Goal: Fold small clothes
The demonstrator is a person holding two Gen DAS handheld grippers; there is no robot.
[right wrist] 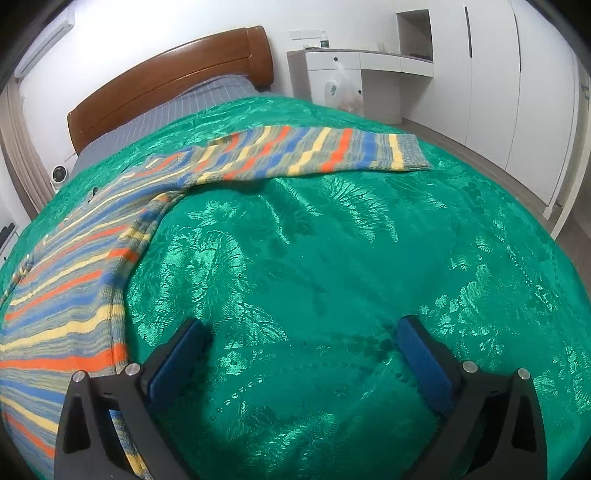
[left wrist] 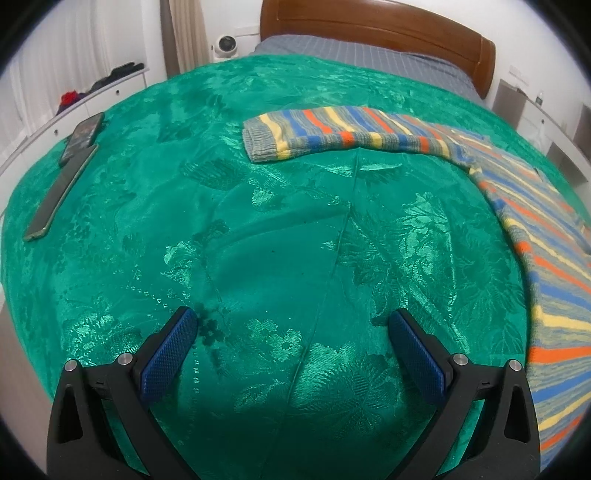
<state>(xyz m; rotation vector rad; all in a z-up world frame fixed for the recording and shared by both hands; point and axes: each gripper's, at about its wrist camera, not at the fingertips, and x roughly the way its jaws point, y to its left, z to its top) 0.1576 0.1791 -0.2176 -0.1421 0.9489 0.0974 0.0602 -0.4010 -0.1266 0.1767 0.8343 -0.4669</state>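
Observation:
A small striped knit sweater [left wrist: 546, 236], grey with blue, orange and yellow bands, lies flat on the green bedspread [left wrist: 258, 229]. In the left wrist view its body runs down the right side and one sleeve [left wrist: 351, 136] stretches left, ending in a grey cuff. In the right wrist view the sweater's body [right wrist: 70, 280] lies at the left and the other sleeve [right wrist: 314, 153] stretches right. My left gripper [left wrist: 291, 325] is open and empty over bare bedspread, left of the sweater. My right gripper [right wrist: 301, 332] is open and empty, just right of the sweater's edge.
A phone [left wrist: 83, 138] and a long dark flat object [left wrist: 61, 197] lie on the bedspread's left part. The wooden headboard [left wrist: 369, 26] and grey sheet are at the far end. White cabinets [right wrist: 498, 92] and a desk with a plastic bag [right wrist: 343, 92] stand beyond the bed's right side.

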